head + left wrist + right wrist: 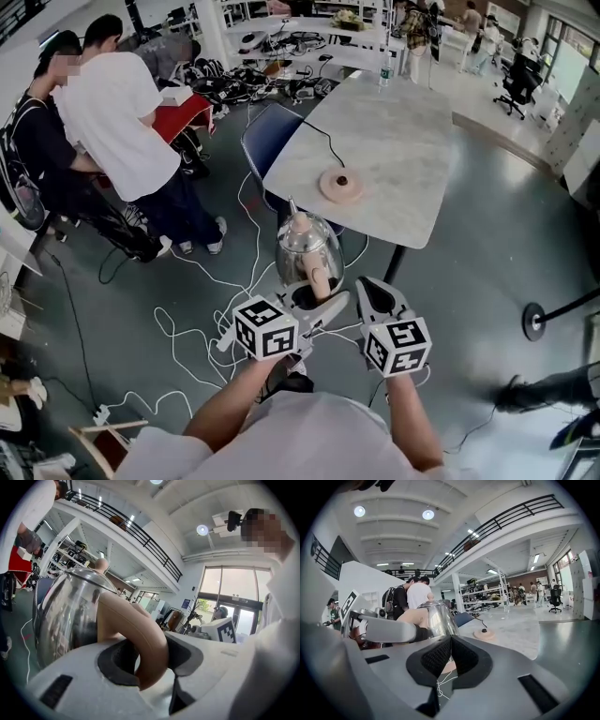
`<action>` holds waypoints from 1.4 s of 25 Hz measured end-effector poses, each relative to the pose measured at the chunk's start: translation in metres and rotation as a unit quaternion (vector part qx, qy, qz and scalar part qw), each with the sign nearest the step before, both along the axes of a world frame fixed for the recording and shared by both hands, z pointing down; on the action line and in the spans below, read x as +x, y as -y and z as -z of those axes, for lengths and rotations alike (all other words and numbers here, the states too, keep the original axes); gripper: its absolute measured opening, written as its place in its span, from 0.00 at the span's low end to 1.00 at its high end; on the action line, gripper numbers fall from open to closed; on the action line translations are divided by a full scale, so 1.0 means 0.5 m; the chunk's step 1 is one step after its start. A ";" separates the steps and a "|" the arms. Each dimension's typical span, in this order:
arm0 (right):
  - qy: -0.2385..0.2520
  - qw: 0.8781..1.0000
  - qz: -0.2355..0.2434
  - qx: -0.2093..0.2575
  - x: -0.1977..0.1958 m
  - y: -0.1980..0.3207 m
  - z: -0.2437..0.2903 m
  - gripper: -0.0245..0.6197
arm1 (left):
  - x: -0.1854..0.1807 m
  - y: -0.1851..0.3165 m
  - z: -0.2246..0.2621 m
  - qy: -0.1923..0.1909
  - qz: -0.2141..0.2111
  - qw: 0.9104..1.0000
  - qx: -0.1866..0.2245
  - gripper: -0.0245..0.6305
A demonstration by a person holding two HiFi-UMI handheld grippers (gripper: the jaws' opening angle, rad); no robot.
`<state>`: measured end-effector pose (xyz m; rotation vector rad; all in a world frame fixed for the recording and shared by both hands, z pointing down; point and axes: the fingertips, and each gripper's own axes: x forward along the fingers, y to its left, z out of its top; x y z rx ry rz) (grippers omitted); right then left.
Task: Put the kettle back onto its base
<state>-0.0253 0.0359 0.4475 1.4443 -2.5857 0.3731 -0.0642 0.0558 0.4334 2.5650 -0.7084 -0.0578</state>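
Observation:
A shiny steel kettle (305, 246) with a tan handle (140, 639) hangs in the air over the floor, just short of the table's near edge. My left gripper (319, 295) is shut on the handle, whose loop sits between the dark pads (117, 660). The kettle's round tan base (340, 184) lies on the pale marble table (403, 131), with a black cord running off it. My right gripper (375, 298) rides beside the left one, its jaws shut with nothing between them. In the right gripper view the kettle (436, 616) is ahead left and the base (484, 633) beyond it.
A blue chair (267, 141) is tucked against the table's left side. White cables (187, 328) loop over the dark floor below me. Two people (112, 112) stand at the left near a red box. A bottle (383, 71) stands at the table's far end.

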 end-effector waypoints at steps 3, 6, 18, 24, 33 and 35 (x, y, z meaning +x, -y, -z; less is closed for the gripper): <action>-0.006 1.000 -0.009 -0.001 -0.034 0.035 0.007 0.05 | -0.035 0.038 0.002 -0.003 -0.010 1.000 -0.002 0.27; -0.011 1.000 -0.023 -0.002 -0.065 0.062 0.012 0.05 | -0.069 0.065 0.003 -0.005 -0.025 1.000 -0.005 0.27; -0.024 0.999 -0.045 0.002 -0.137 0.141 0.017 0.05 | -0.143 0.140 -0.011 -0.008 -0.050 0.999 -0.004 0.27; -0.029 0.998 -0.052 -0.005 -0.138 0.172 0.014 0.05 | -0.141 0.177 -0.010 -0.010 -0.062 0.998 -0.007 0.27; -0.013 0.999 -0.039 0.006 -0.115 0.260 0.012 0.05 | -0.113 0.253 -0.014 -0.003 -0.055 0.998 0.000 0.27; -0.009 0.999 -0.035 0.009 -0.101 0.287 0.012 0.05 | -0.101 0.277 -0.015 0.002 -0.050 0.999 0.003 0.27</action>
